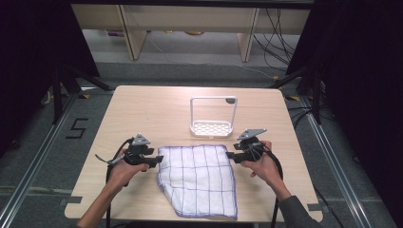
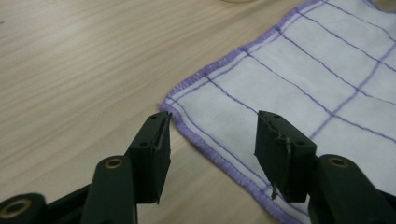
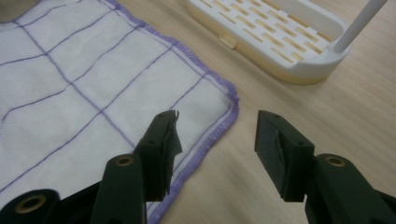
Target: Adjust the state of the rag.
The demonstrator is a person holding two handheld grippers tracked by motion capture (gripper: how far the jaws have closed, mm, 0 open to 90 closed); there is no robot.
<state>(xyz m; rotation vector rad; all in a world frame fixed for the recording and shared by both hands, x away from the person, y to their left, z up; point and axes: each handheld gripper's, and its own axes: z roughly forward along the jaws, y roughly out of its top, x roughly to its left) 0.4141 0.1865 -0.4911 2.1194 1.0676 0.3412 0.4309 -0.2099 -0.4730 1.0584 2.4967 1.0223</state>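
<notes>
- Cloth (image 1: pixel 199 178), white with a purple grid and purple hem, lies flat on the bench (image 1: pixel 142 109), near its front edge, between the two grippers.
- Left gripper (image 2: pixel 212 135) sits at the cloth's far-left corner, jaws released and straddling the hem.
- Right gripper (image 3: pixel 217 135) sits at the far-right corner, jaws released, one over the cloth and one over bare wood.
- White rack (image 1: pixel 212 118) stands just beyond the cloth's far edge.
- Risks, as I judge them: closing too high may miss the thin hem; uneven pinches could let one corner slip, and lifting forward could snag the rack.
</notes>
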